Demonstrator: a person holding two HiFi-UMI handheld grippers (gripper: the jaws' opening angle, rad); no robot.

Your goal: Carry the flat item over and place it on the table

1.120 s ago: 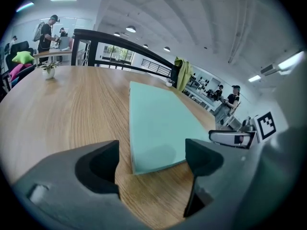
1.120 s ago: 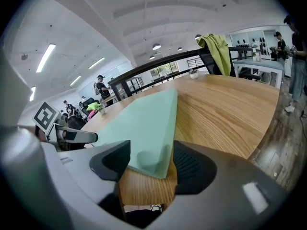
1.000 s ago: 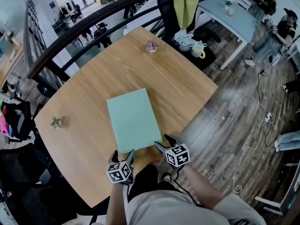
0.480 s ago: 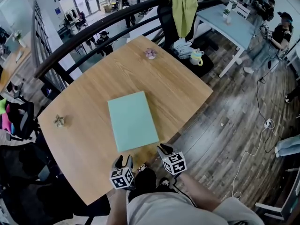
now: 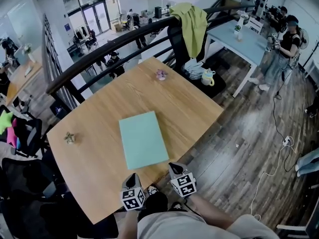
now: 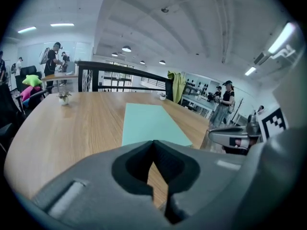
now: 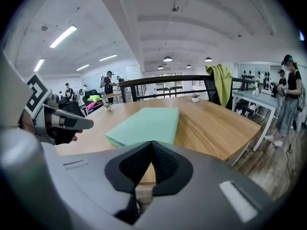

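The flat item point(image 5: 143, 139) is a mint-green board lying flat on the wooden table point(image 5: 94, 123), near its front edge. My left gripper point(image 5: 131, 177) hangs just off the table's near edge, a short way back from the board, shut with nothing in it. My right gripper point(image 5: 173, 167) is beside it to the right, also shut and empty. In the left gripper view the board point(image 6: 148, 123) lies ahead of the closed left gripper point(image 6: 154, 148). From the right gripper view the board point(image 7: 144, 125) sits ahead and slightly left of the closed right gripper point(image 7: 152, 150).
Two small ornaments stand on the table, one at the left point(image 5: 69, 138) and one at the far side point(image 5: 161, 74). A black railing point(image 5: 99, 59) runs behind the table. A chair draped in green cloth point(image 5: 192, 14), a pale blue table point(image 5: 239, 34) and a person point(image 5: 281, 49) are beyond.
Both grippers have drawn back from the board's near edge toward me and closed from open. The board has stayed flat on the table.
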